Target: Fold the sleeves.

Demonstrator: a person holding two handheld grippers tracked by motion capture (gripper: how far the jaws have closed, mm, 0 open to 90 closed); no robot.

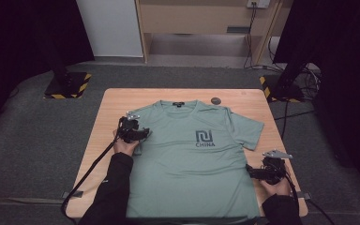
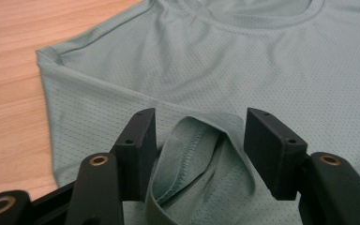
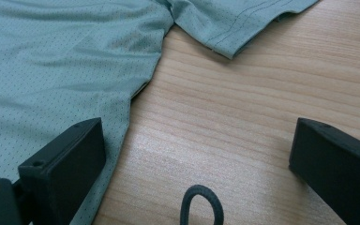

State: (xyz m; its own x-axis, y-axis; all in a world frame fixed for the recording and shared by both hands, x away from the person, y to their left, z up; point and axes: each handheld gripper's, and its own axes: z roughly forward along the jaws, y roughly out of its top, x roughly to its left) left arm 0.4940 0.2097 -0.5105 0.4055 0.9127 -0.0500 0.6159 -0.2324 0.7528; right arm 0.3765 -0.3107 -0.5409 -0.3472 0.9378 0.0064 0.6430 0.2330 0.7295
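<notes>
T-shirt [image 1: 192, 159], one only, lies flat and face up across the middle of the desk [image 1: 110, 101], collar toward the far edge and hem at the near edge. It is a grey-green mesh knit, dotted all over with fine pinholes, with a ribbed round collar, stitched hems and a dark square logo [image 1: 204, 136] over the word CHINA on the chest. One small dark round disc [image 1: 215, 101] sits on the bare wood just past the shirt's far right shoulder.

I hold two grippers. My left gripper [image 1: 132, 131] is at the shirt's left sleeve, near the left edge of the desk; its two black block-shaped fingers [image 2: 138, 150] stand apart, with a bunched fold of the sleeve hem [image 2: 201, 159] rising between them, unclamped. My right gripper [image 1: 262, 173] rests at the shirt's right side near the near right corner; its fingers [image 3: 65, 168] are spread wide, one over the cloth's edge, the other over pale grained wood.
</notes>
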